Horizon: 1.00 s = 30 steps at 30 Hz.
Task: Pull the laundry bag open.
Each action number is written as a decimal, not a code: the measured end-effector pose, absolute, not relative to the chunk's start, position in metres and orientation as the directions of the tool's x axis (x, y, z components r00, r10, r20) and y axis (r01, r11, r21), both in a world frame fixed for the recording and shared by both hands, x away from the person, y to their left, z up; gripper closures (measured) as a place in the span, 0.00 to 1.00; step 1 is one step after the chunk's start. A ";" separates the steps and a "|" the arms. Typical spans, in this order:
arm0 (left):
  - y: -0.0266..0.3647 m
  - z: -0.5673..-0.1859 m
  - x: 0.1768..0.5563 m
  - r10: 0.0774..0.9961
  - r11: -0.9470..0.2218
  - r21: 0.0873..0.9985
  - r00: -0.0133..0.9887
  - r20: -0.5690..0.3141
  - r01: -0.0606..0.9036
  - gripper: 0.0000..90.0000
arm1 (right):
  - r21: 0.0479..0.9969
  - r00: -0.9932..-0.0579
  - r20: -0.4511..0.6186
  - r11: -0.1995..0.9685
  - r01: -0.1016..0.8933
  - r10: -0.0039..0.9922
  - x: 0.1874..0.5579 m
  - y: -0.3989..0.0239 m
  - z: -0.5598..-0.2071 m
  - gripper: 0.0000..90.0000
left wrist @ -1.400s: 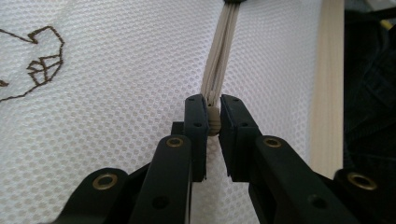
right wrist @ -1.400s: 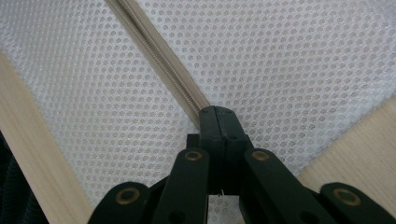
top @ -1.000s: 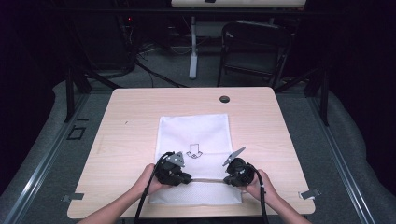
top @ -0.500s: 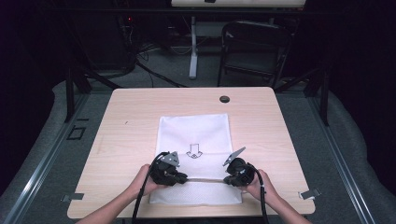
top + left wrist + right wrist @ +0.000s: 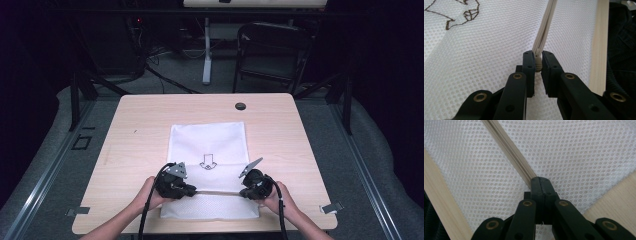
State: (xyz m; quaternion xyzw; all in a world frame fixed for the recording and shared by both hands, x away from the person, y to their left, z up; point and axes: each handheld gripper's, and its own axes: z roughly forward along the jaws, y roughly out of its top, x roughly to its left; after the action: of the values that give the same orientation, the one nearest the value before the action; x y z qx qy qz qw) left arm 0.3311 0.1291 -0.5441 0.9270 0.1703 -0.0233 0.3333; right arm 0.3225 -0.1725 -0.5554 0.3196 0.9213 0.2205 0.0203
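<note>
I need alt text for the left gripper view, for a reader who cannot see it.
The left gripper is shut on the end of a cream zipper that runs away across a white mesh bag. A brown outline drawing marks the bag at upper left.

Light wooden table (image 5: 135, 145) with white mesh bag (image 5: 210, 142) flat on top.

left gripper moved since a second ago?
Yes, slightly. In the high view the left gripper has slid left along the zipper, away from the arrow print on the mesh bag; it is clamped on the zipper pull.
</note>
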 end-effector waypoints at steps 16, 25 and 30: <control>0.147 -0.543 0.330 0.319 -0.699 0.623 0.932 -0.169 0.352 0.91 | 0.417 -0.794 0.104 0.699 0.582 0.599 0.322 -0.174 -0.555 1.00; 0.158 -0.543 0.329 0.324 -0.685 0.631 0.928 -0.183 0.364 0.91 | 0.414 -0.795 0.106 0.700 0.582 0.598 0.323 -0.174 -0.555 1.00; 0.163 -0.541 0.329 0.337 -0.682 0.632 0.925 -0.177 0.369 0.91 | 0.414 -0.794 0.107 0.700 0.582 0.598 0.323 -0.174 -0.555 1.00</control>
State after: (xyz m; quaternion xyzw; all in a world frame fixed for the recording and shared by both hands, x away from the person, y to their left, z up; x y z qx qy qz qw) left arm 0.3285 0.1630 -0.5415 0.9167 0.1928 -0.0230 0.3494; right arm 0.3229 -0.1741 -0.5552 0.3201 0.9217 0.2183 0.0180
